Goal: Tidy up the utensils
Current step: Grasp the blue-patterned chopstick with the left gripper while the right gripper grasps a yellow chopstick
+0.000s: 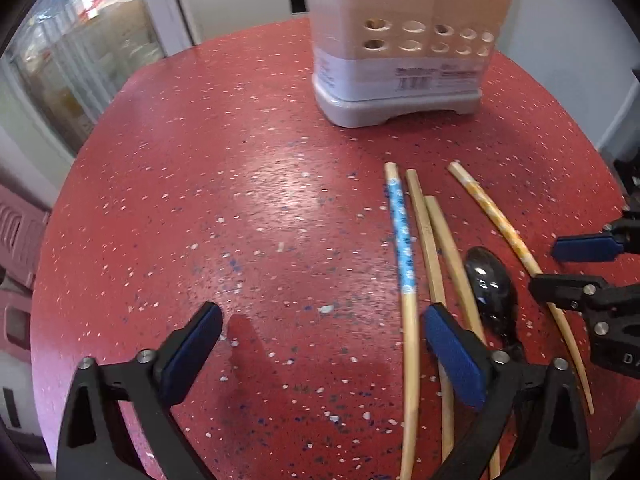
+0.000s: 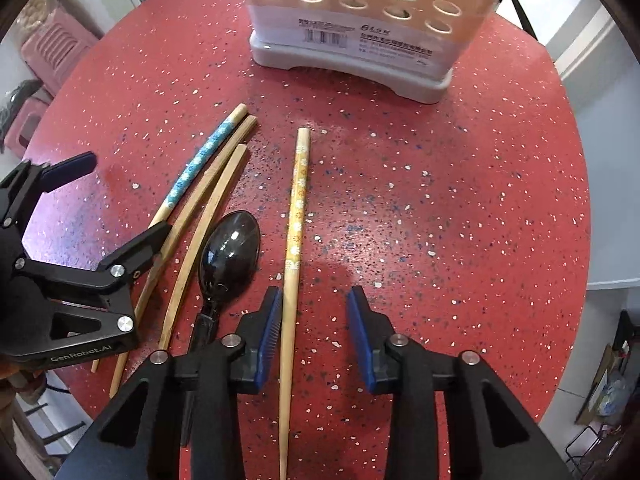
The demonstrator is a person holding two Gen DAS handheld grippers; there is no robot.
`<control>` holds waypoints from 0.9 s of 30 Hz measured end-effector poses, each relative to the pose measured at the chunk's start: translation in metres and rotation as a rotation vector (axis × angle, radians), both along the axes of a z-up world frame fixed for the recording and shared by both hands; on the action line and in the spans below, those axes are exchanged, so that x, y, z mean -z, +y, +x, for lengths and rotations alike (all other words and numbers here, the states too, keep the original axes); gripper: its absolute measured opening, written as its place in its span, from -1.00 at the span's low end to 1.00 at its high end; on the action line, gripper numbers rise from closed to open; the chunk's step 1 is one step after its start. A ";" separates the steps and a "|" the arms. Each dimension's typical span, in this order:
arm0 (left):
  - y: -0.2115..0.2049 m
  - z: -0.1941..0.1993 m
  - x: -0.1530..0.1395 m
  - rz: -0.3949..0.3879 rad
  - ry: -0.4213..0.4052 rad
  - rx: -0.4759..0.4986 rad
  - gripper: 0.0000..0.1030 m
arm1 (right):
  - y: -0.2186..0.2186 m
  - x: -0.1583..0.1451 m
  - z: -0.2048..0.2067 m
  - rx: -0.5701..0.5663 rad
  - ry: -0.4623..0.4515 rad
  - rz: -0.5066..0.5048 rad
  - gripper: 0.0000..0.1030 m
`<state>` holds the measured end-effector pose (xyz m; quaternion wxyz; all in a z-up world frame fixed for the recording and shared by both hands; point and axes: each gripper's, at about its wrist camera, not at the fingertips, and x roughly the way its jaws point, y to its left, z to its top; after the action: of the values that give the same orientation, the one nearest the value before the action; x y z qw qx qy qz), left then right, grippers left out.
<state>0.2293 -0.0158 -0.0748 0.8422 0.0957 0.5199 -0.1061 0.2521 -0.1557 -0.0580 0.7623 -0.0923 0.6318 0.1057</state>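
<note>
Holding a hand-held gripper in each hand, we are working over a red speckled tabletop (image 2: 440, 200) where a white perforated utensil holder (image 2: 352, 32) is standing at the far side. Nearer to us than the holder, four chopsticks and a black spoon (image 2: 230, 248) are lying flat. The yellow-patterned chopstick (image 2: 296, 216) is lying apart from the others, its far tip pointing toward the holder. Our right hand-held gripper (image 2: 314, 336) is straddling its bare lower half: the left pad is touching or just beside the stick while the right pad is standing clear of it, so the jaws are still released, not clamped. The blue-patterned chopstick (image 2: 196, 168) and two plain wooden chopsticks (image 2: 212, 184) are lying side by side, farther from the holder's right end, with the spoon between them and the yellow one. Our left hand-held gripper (image 1: 320, 352) is hovering wide open over bare tabletop beside the blue-patterned chopstick, gripping nothing.
</note>
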 end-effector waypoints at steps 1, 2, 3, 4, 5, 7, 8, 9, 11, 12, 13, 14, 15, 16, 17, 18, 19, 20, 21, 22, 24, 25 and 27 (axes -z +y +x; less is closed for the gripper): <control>-0.001 0.001 -0.001 -0.007 0.011 0.016 1.00 | -0.001 0.000 0.000 -0.003 0.000 0.003 -0.38; -0.001 0.001 -0.002 -0.019 0.024 0.031 1.00 | 0.000 -0.001 0.000 -0.008 -0.003 0.002 -0.49; -0.001 0.001 -0.002 -0.030 0.034 0.042 0.97 | 0.002 -0.002 0.001 -0.016 -0.001 0.016 -0.85; -0.002 0.002 -0.003 -0.039 0.046 0.053 0.93 | 0.002 -0.001 0.004 -0.018 0.001 0.021 -0.85; -0.004 0.003 -0.004 -0.042 0.056 0.065 0.84 | 0.005 -0.003 0.003 -0.021 -0.002 0.028 -0.85; -0.007 0.003 -0.006 -0.040 0.068 0.081 0.72 | 0.004 -0.002 -0.002 -0.036 -0.018 0.040 -0.86; -0.010 0.003 -0.006 -0.036 0.073 0.088 0.70 | 0.002 -0.002 -0.004 -0.041 -0.026 0.046 -0.85; -0.012 0.003 -0.007 -0.032 0.077 0.092 0.67 | 0.001 -0.002 -0.006 -0.046 -0.036 0.062 -0.85; -0.019 0.005 -0.008 -0.018 0.088 0.105 0.66 | -0.006 -0.001 -0.011 -0.043 -0.042 0.091 -0.85; -0.022 0.006 -0.009 -0.008 0.090 0.112 0.66 | -0.012 -0.001 -0.018 -0.042 -0.050 0.107 -0.85; -0.027 0.008 -0.010 -0.002 0.095 0.119 0.60 | -0.015 -0.002 -0.021 -0.043 -0.059 0.114 -0.85; -0.031 0.010 -0.011 -0.006 0.108 0.131 0.55 | -0.020 -0.003 -0.023 -0.043 -0.070 0.118 -0.85; -0.034 0.011 -0.010 -0.011 0.118 0.135 0.48 | -0.023 -0.005 -0.025 -0.043 -0.082 0.123 -0.85; -0.037 0.014 -0.011 -0.006 0.130 0.140 0.47 | -0.026 -0.007 -0.027 -0.043 -0.091 0.132 -0.85; -0.040 0.015 -0.012 -0.001 0.135 0.144 0.44 | -0.030 -0.010 -0.029 -0.041 -0.099 0.144 -0.85; -0.042 0.017 -0.012 -0.006 0.146 0.150 0.38 | -0.035 -0.012 -0.031 -0.039 -0.103 0.153 -0.85; -0.044 0.019 -0.013 -0.004 0.153 0.149 0.30 | -0.038 -0.014 -0.033 -0.038 -0.109 0.165 -0.85; -0.047 0.019 -0.014 -0.010 0.158 0.152 0.19 | -0.041 -0.015 -0.034 -0.038 -0.115 0.179 -0.85; -0.050 0.022 -0.015 -0.018 0.159 0.160 -0.13 | -0.044 -0.017 -0.036 -0.037 -0.120 0.190 -0.85; -0.053 0.022 -0.016 -0.013 0.157 0.165 -0.29 | -0.046 -0.018 -0.036 -0.037 -0.125 0.197 -0.85; -0.057 0.020 -0.016 -0.013 0.150 0.157 -0.31 | -0.051 -0.021 -0.039 -0.038 -0.137 0.213 -0.85; -0.059 0.019 -0.017 -0.017 0.144 0.150 -0.31 | -0.055 -0.021 -0.042 -0.037 -0.141 0.219 -0.85; -0.056 0.014 -0.019 -0.037 0.117 0.130 -0.31 | -0.064 -0.022 -0.048 -0.034 -0.155 0.237 -0.85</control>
<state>0.2434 -0.0720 -0.0555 0.8034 0.1072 0.5588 -0.1753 0.2043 -0.2196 -0.0362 0.8126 -0.0201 0.5522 0.1852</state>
